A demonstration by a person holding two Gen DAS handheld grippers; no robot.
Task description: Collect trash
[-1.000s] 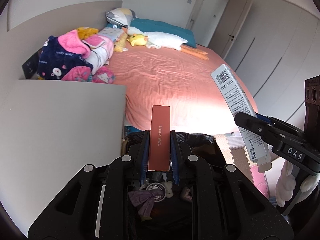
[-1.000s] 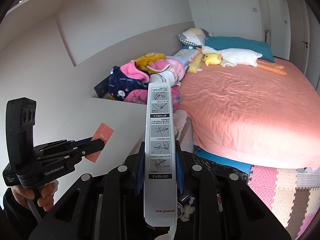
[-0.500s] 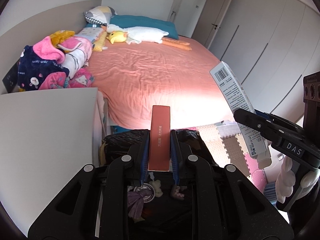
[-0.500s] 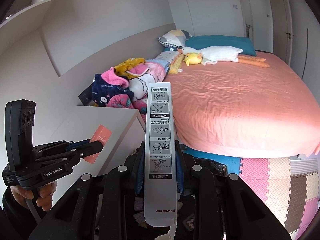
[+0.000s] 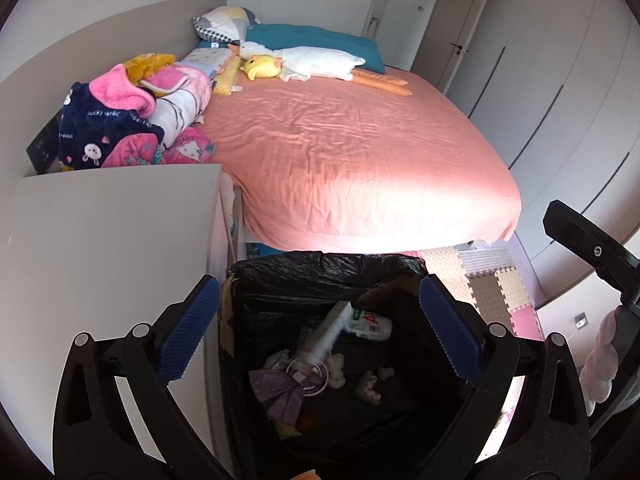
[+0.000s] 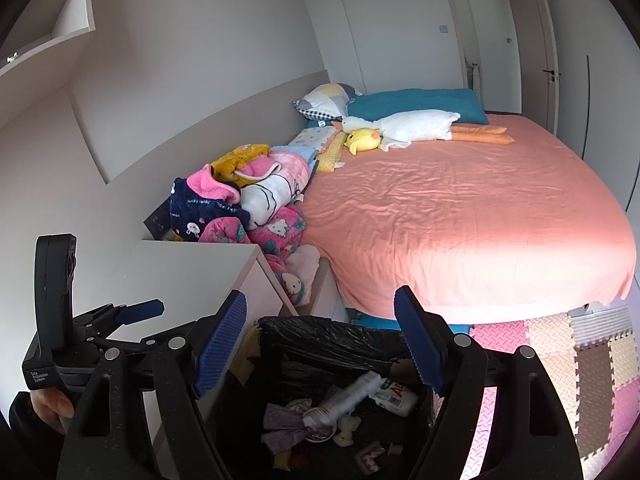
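A bin lined with a black bag (image 5: 328, 272) stands on the floor right below both grippers. In the left wrist view my left gripper (image 5: 318, 330) is over the bin mouth, its jaws opening wide with nothing between them. In the right wrist view my right gripper (image 6: 318, 340) is also opening and empty. A long white box (image 6: 348, 396), blurred, lies slanted in the bin (image 6: 328, 340) beside a white bottle (image 6: 394, 394) and a purple wrapper (image 6: 280, 426). The same white box (image 5: 328, 336) appears in the left wrist view. The reddish box is not clearly visible.
A white bedside cabinet (image 5: 108, 232) stands left of the bin. Behind it lies a bed with an orange sheet (image 5: 360, 160), heaped blankets (image 5: 132, 120) and plush toys. Foam floor mats (image 6: 560, 344) lie to the right. A hand (image 6: 48, 404) holds the left gripper's handle.
Both grippers have opened. The reddish box has left the left gripper's jaws and the long white box has left the right gripper's jaws and dropped into the bin.
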